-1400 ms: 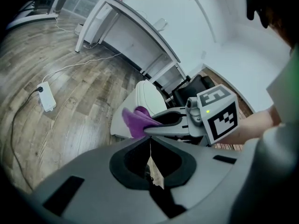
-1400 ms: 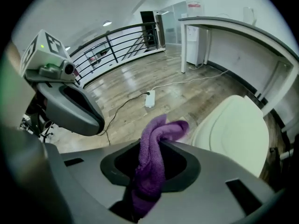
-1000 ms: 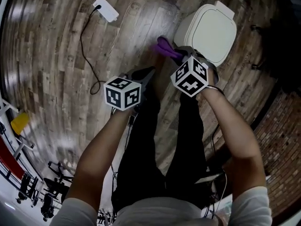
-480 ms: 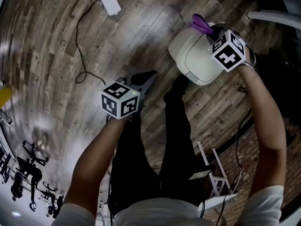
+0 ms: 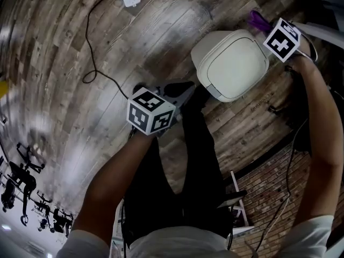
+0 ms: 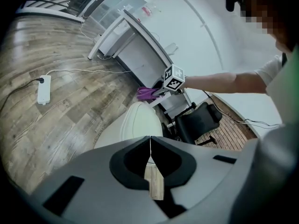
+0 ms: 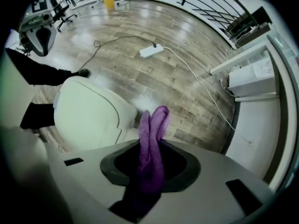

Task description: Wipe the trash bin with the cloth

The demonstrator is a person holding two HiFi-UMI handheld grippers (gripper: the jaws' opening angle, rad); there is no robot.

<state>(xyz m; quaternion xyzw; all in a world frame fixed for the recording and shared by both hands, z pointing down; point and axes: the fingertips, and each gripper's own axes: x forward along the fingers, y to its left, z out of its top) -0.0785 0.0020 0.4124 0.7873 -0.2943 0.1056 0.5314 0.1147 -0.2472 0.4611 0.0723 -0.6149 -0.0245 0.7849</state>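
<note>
Wood-plank floor (image 5: 54, 63) carries the cream plastic lidded trash bin (image 5: 232, 63), at whose far edge the right tongs (image 7: 150, 169) clamp a folded purple cloth (image 7: 154, 125), while the left tongs (image 6: 150, 146) hang closed, empty.

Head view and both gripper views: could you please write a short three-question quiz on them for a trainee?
1. True or false: the left claw is shut and empty.
2. What does the right claw hold? A: a sponge. B: a purple cloth. C: a cable.
3. Fill in: the bin is ____ (open or closed).

Key: 1 true; 2 B; 3 closed.
</note>
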